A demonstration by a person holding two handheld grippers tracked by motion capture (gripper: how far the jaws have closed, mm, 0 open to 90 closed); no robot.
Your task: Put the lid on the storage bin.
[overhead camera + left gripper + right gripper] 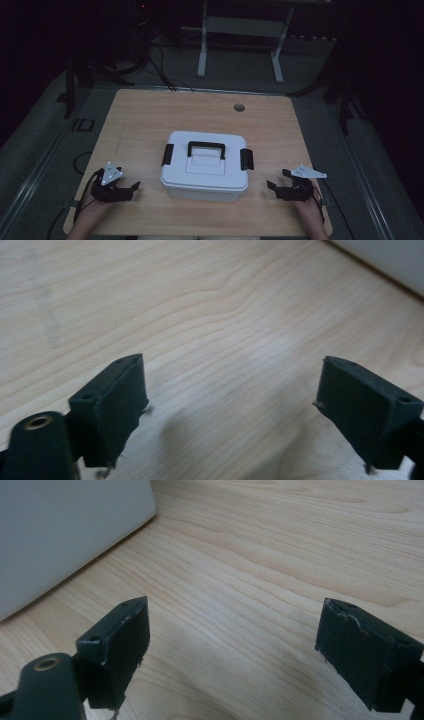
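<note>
Dim room (grey floor (45,150))

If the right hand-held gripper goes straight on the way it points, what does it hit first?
Probably the white box: the right hand-held gripper, jaws open and empty, points across bare table toward its side, though its own view suggests it might pass just beside it.

I count one white storage box (204,167) on the tabletop (150,120), and I see one lid on it. That lid carries one black handle (206,148) and two black latches, one at its left end (167,154) and one at its right end (246,159). I work two tongs: the left tongs (134,189) and the right tongs (274,184), each with two black jaws. The tabletop has one round hole (239,107) near its far edge.
</note>
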